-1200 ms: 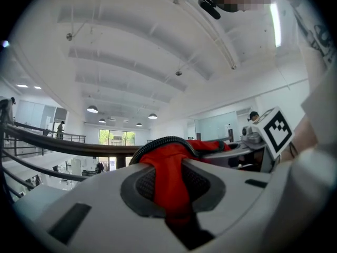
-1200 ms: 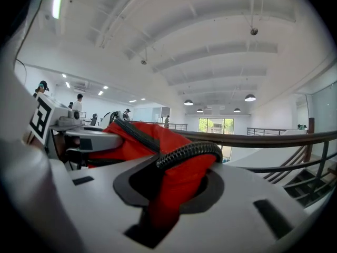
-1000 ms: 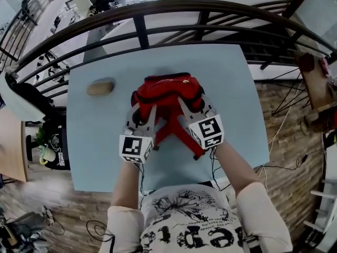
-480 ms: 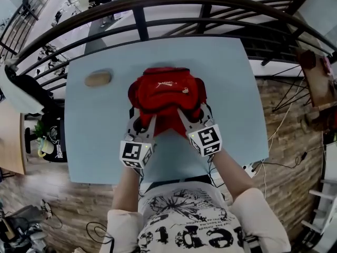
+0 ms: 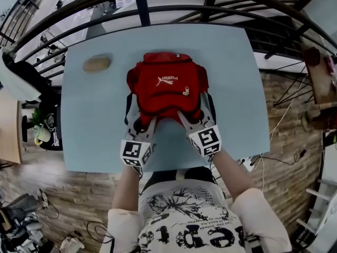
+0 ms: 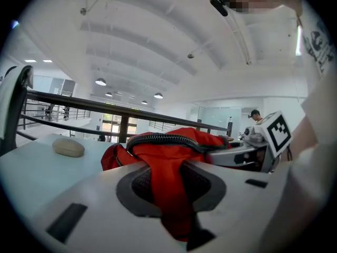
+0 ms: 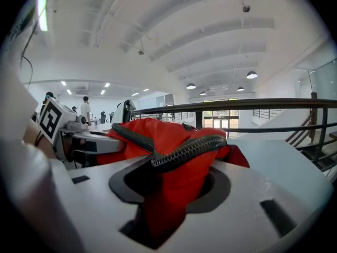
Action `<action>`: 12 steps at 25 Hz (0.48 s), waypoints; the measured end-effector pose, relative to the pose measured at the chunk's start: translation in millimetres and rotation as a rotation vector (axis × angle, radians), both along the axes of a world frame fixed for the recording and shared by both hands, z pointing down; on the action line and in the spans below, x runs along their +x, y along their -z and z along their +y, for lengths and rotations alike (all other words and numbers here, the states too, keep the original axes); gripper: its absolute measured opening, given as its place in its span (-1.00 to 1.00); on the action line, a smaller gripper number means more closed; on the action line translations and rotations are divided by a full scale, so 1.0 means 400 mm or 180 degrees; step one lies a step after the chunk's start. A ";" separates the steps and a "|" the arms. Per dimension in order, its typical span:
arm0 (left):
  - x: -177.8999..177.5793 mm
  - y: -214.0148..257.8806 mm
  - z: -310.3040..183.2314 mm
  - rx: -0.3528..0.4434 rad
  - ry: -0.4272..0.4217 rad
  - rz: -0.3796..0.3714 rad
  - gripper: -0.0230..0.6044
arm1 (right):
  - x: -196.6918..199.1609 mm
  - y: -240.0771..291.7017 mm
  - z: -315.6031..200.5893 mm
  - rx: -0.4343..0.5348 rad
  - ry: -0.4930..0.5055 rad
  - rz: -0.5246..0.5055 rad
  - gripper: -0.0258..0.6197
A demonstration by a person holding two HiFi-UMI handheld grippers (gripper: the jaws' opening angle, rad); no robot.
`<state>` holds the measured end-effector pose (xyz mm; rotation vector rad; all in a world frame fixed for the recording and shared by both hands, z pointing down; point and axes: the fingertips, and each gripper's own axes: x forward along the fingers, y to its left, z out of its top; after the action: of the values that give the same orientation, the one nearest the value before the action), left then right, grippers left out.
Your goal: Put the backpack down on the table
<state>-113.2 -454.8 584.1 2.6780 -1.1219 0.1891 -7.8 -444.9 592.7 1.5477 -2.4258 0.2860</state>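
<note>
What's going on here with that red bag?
A person is setting a red backpack down on a light blue table, using a handheld gripper in each hand. The backpack looks to be lying on the table, front side up. The left gripper pinches its red fabric. The right gripper has just been opening its jaws, with fabric between them. A tan oval object lies apart, near the table's far left corner.

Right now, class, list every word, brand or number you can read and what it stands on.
"PUMA": white, upside down in the head view, on the red fabric backpack.
Black letters on the person's white T-shirt: partly cut off, unreadable.
Black-and-white marker cubes: patterns only.
</note>
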 end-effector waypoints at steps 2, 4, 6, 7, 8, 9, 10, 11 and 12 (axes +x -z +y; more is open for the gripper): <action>-0.006 -0.021 0.013 -0.0044 0.0014 -0.0033 -0.72 | -0.004 -0.021 0.014 -0.0055 0.0008 -0.0006 -0.42; -0.009 -0.038 0.024 -0.0079 0.0030 -0.0048 -0.71 | -0.005 -0.039 0.026 -0.0099 -0.0002 -0.0010 -0.40; -0.011 -0.052 0.031 -0.0101 0.0049 -0.0057 -0.70 | -0.004 -0.056 0.034 -0.0110 -0.0020 -0.0004 -0.38; -0.012 -0.058 0.034 -0.0106 0.0060 -0.0065 -0.69 | -0.004 -0.062 0.037 -0.0104 -0.0028 -0.0003 -0.37; -0.013 -0.063 0.038 -0.0109 0.0075 -0.0074 -0.67 | -0.003 -0.068 0.041 -0.0097 -0.0036 -0.0005 -0.36; -0.016 -0.067 0.041 -0.0109 0.0095 -0.0087 -0.66 | -0.004 -0.073 0.045 -0.0093 -0.0047 -0.0007 -0.35; -0.020 -0.071 0.044 -0.0103 0.0122 -0.0101 -0.64 | -0.003 -0.078 0.049 -0.0096 -0.0064 -0.0006 -0.32; -0.024 -0.072 0.046 -0.0086 0.0157 -0.0113 -0.59 | -0.002 -0.082 0.053 -0.0101 -0.0085 0.0001 -0.28; -0.029 -0.073 0.048 -0.0059 0.0198 -0.0114 -0.50 | 0.000 -0.086 0.056 -0.0106 -0.0108 0.0015 -0.20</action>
<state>-124.7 -435.7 613.1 2.6295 -1.2061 0.2362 -8.0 -422.3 627.0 1.5749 -2.3809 0.3274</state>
